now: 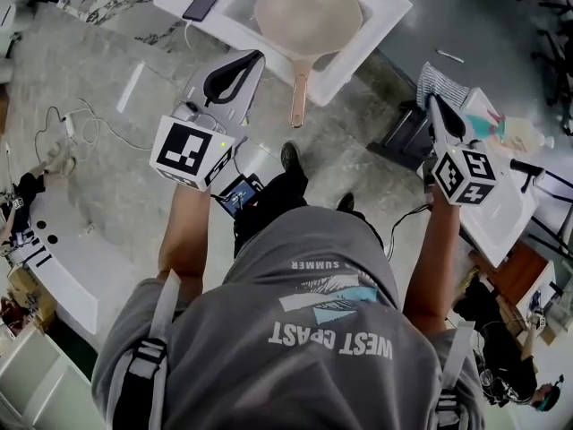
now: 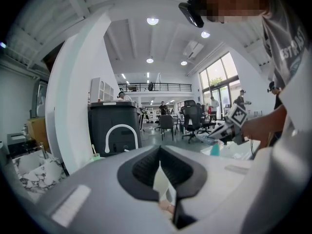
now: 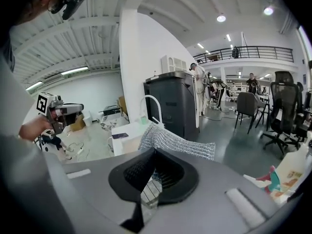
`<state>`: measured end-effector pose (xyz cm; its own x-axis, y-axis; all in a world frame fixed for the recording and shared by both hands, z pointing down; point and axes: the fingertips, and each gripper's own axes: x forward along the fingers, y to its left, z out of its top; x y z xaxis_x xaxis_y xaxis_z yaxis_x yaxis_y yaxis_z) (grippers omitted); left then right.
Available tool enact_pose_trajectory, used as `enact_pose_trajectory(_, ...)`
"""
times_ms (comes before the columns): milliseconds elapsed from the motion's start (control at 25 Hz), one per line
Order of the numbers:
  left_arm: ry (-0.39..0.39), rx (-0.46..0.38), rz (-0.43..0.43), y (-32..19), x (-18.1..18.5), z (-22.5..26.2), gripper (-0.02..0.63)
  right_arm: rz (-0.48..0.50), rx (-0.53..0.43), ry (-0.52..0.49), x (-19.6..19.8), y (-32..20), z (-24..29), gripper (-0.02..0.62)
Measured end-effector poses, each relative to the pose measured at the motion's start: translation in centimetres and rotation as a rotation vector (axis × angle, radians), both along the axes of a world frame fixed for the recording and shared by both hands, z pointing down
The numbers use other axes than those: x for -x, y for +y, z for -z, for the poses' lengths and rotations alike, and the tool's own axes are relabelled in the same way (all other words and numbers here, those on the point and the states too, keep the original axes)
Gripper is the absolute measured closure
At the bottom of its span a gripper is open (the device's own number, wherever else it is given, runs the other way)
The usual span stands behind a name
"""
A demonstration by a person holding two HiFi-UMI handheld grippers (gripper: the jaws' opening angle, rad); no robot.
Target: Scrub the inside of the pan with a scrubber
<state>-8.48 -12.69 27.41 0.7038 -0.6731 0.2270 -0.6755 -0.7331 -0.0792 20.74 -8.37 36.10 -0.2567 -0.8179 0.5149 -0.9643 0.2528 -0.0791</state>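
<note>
The beige pan lies in a white sink ahead of me, its copper handle pointing back toward me. My left gripper hovers just short of the sink's near edge, left of the handle, shut with nothing in it; its jaws meet tip to tip. My right gripper is held off to the right, well away from the pan, shut on a silver mesh scrubber. In the right gripper view the scrubber spreads out beyond the closed jaws.
A phone lies on the sink's left rim. A white table with a bottle and packets stands at the right, with a black box on the floor beside it. Cables trail at the left. A faucet rises over the sink.
</note>
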Motion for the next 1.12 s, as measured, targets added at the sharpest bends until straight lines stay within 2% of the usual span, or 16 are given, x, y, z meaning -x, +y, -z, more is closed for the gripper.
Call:
enact_pose_trajectory(440,0.039,-0.025,0.051,-2.2,6.4,1.2,0.604,0.07,-0.065,-0.032,8.3,-5.7,2.6,0.589)
enact_pose_trajectory(760,0.025,-0.031,0.101,-2.5,8.4,1.4,0.604,0.125,-0.071,-0.074,11.3,-9.7,2.0,0.588)
enact_pose_trajectory(1120,0.009,-0.013,0.183,-4.8,10.7,0.9,0.604,0.181,-0.023,-0.097,13.4,-14.7,-0.3,0.588)
